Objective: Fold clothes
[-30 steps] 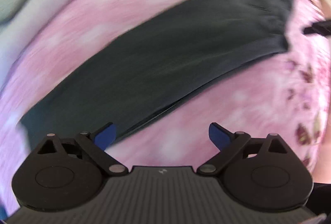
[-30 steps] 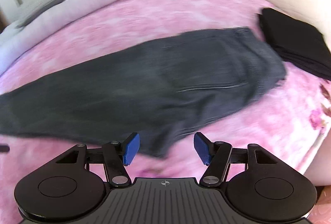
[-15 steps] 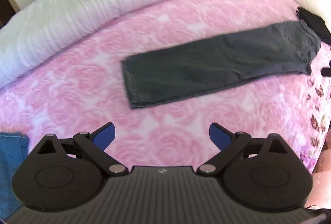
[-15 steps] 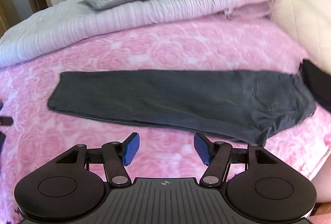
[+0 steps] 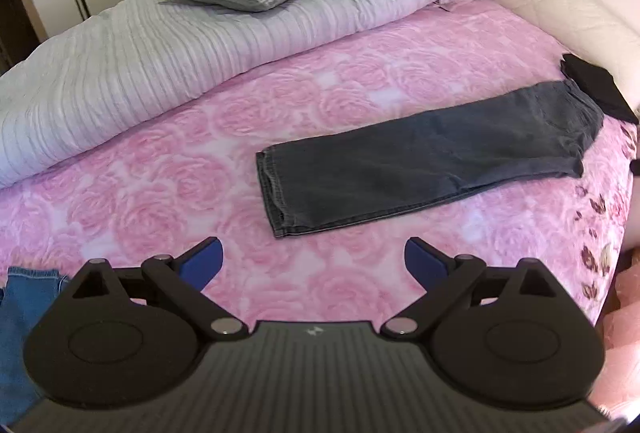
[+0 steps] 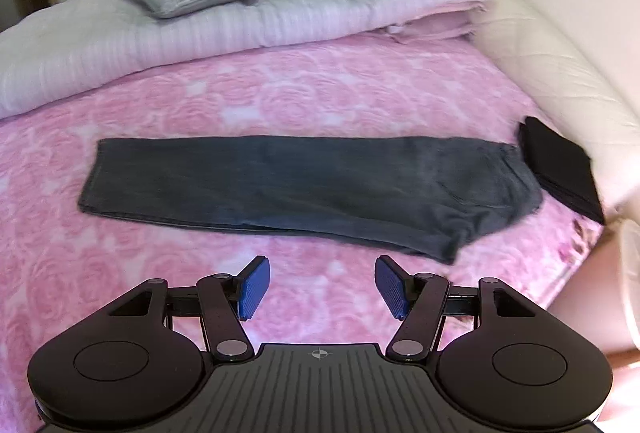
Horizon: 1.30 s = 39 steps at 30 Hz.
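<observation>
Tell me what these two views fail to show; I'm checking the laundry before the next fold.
- Blue denim garment, left wrist view: cut off by the frame edge and the left tool's body; type unclear.
- Folded black garment, both views: too dark to identify.
- Dark grey jeans, right wrist view: waist end blurred, details unreadable.
- Right tool: absent from the left view.

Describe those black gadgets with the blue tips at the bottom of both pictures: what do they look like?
Each is a matte black plastic two-finger tool. The left gripper and the right gripper share one design: a ribbed grey-black centre plate with a small white mark, two round black discs at the sides, and angled black link arms joined by silver pins. Every finger ends in a blue pad, finely ridged. No cables or sleeves show.
</observation>
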{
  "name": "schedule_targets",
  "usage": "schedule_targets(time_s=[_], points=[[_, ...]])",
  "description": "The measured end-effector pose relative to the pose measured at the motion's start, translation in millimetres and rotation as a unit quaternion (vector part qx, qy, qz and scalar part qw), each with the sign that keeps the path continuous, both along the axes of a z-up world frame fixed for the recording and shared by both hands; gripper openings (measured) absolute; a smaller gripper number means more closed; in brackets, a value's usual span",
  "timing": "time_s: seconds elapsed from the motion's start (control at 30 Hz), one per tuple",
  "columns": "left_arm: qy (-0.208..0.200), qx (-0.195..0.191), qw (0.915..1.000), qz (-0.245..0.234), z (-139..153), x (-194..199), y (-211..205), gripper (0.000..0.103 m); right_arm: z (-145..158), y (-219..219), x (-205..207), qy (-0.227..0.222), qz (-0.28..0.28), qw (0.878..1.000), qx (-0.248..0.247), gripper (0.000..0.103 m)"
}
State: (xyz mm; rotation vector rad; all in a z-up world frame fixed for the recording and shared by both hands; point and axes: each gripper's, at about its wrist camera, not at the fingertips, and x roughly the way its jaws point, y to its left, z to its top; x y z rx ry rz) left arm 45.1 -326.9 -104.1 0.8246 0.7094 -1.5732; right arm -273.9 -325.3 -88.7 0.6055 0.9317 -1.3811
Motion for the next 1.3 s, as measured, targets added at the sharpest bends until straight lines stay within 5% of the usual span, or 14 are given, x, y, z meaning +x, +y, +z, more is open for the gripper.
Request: schedule_targets(time_s=[0.5,0.63,0.7,0.8,0.93,1.2,1.3], points=[[0.009,-0.005,0.9994,-0.033,-6,-12,1,0.096,20,26,-32,0.004,-0.072,0.997,-0.007,0.062],[-0.004,-0.007,0.9998,-0.016,-17,3,3,0.096,10,25,-7,-0.003,-0.020,1.000,-0.015,0.062],[-0.011,-0.008,0.9999,-0.004,-25,13,5,0.096,-3,25,26,0.010,0.067,0.997,-0.032,0.062],[-0.018,-0.011,0.9995,0.022,-37,31,6,0.096,-34,26,85,0.041,0.230,0.970,-0.062,0.062],[-0.041,-0.012,0.9978,0.051,-56,48,8,0.096,-102,10,153,0.046,0.354,0.931,-0.082,0.062],[-0.024,-0.004,0.9897,0.141,-106,87,13,0.096,-237,-31,256,0.055,0.464,0.878,-0.104,0.062],[-0.008,-0.006,0.9874,0.158,-117,96,15,0.096,-263,-46,277,0.075,0.472,0.871,-0.113,0.062]])
